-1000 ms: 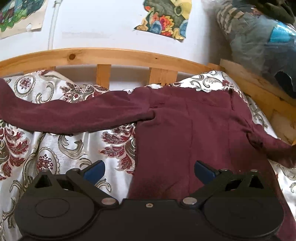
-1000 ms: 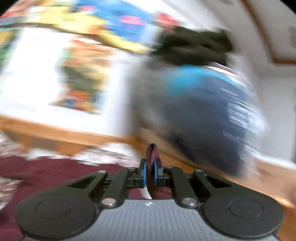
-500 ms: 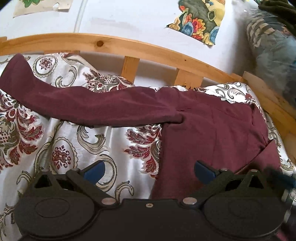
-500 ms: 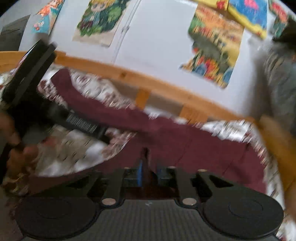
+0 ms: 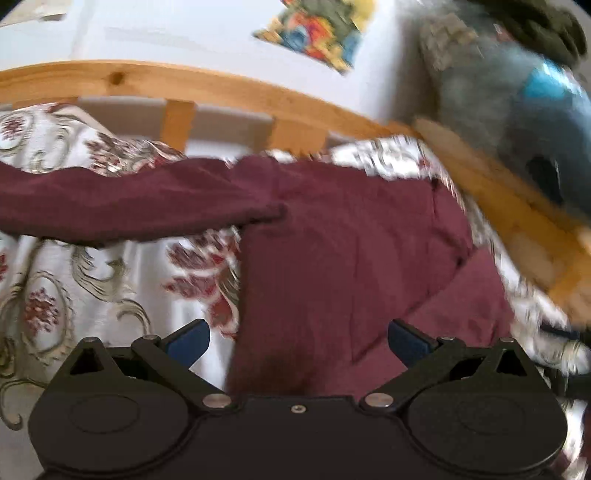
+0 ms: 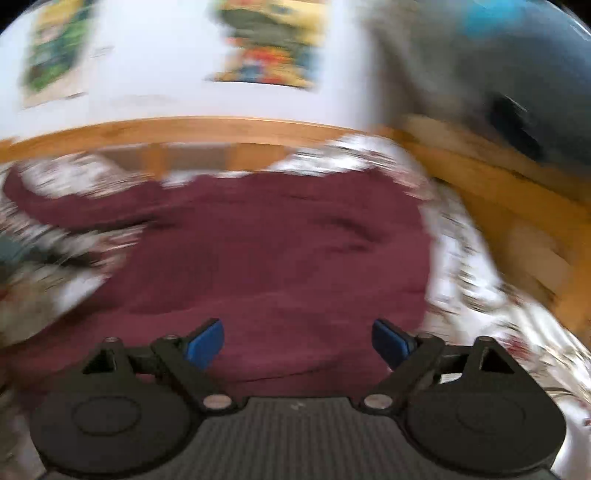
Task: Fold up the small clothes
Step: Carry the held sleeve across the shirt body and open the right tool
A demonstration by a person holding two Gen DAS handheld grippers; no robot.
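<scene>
A maroon long-sleeved top [image 5: 332,258] lies spread on a patterned bedspread [image 5: 92,295]. One sleeve [image 5: 129,206] stretches out to the left. The other sleeve [image 5: 461,314] lies folded in over the body at the right. My left gripper [image 5: 298,341] hovers open above the top's near left edge, nothing between its blue pads. In the blurred right wrist view the top [image 6: 277,251] fills the middle, and my right gripper [image 6: 297,341] hangs just above it, jaws opening wide, no cloth pinched between the pads.
A wooden bed rail [image 5: 221,88] runs along the far side and down the right [image 5: 517,221]. Behind it is a white wall with colourful pictures [image 5: 317,33]. A heap of grey and blue bags or clothes [image 5: 517,92] sits at the back right corner.
My right gripper held a fold of maroon cloth pinched shut, swung over the top, dropped lower and let it go. The right sleeve now lies folded over the body. The left gripper stayed open.
</scene>
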